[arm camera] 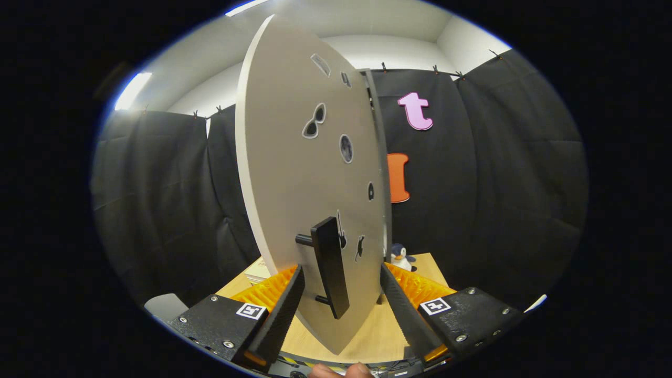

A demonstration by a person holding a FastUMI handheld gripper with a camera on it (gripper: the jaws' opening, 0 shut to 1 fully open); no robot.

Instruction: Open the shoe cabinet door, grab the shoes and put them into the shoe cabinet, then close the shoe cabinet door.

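Note:
The shoe cabinet door [294, 157] is a pale panel with small dark stickers, standing swung out so that I look along its face at a steep angle. Its black bar handle [331, 262] stands upright on two short posts near the door's lower part. My gripper [341, 269] is open, with the handle and the door's lower corner between its fingers. Neither finger touches the handle. The left finger [286, 304] is on the handle side of the door and the right finger [401, 304] is past the door's far edge. No shoes are in sight.
The door hangs over a light wooden tabletop [378, 331]. A small penguin toy [400, 256] stands on the table just beyond the right finger. A pale grey object [165, 307] lies left of the left finger. A person's fingertips [338, 371] show beneath the gripper.

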